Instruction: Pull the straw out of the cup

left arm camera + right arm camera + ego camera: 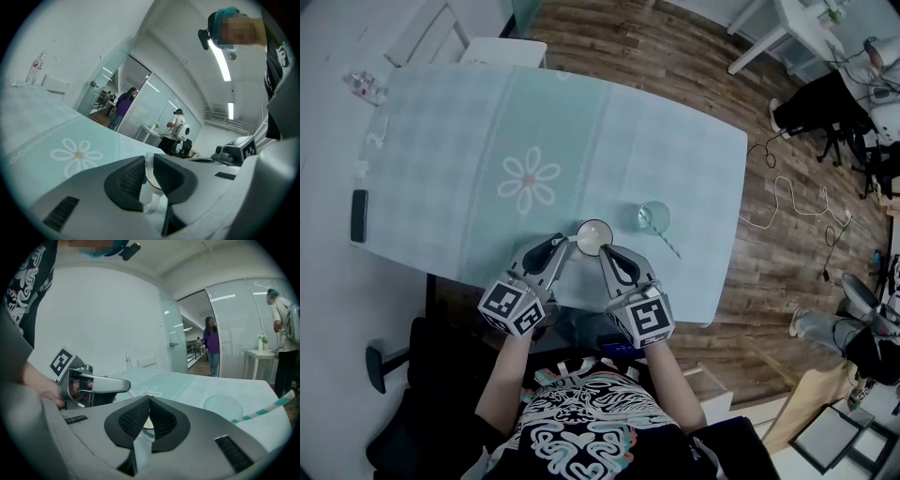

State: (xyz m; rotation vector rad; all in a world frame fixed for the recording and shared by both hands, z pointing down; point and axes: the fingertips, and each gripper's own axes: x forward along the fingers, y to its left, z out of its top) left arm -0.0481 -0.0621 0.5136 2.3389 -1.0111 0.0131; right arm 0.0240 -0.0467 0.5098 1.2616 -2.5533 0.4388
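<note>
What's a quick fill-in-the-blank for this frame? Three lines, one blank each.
1. The white cup is gripped by the ____ hand-held gripper.
2. In the head view, the striped straw lies out of the cup, to the cup's ____.
3. The teal tablecloth bears a white ____ print.
Missing words: left; right; flower.

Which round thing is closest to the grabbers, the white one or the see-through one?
The white cup: the left gripper pinches its handle. The see-through glass sits apart, beside the straw.
</note>
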